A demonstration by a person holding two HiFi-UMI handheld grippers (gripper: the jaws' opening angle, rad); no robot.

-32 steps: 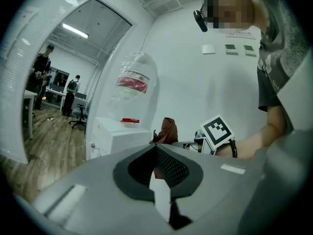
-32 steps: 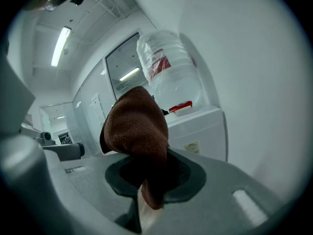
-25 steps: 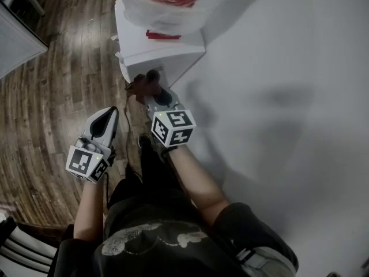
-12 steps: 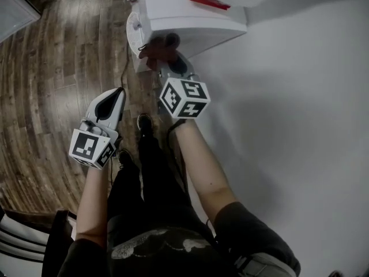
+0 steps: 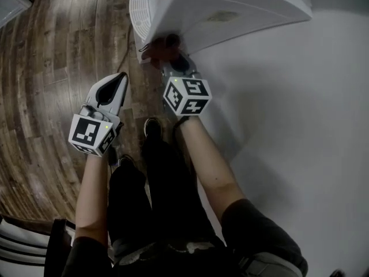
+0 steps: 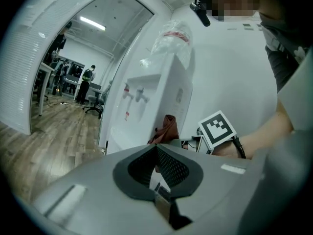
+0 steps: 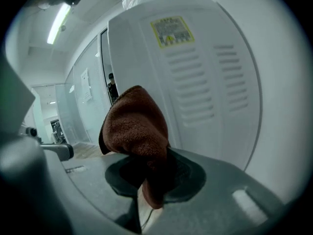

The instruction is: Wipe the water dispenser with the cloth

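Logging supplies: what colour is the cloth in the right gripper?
Reddish-brown cloth; clearest in the right gripper view.

Wood floor [image 5: 52, 68] left, white wall [image 5: 300, 126] right; ceiling light [image 7: 59, 17] overhead; distant person [image 6: 87, 80] standing.

Brown cloth [image 7: 134, 126] (bunched) at the vented side of the white water dispenser [image 7: 205, 72].
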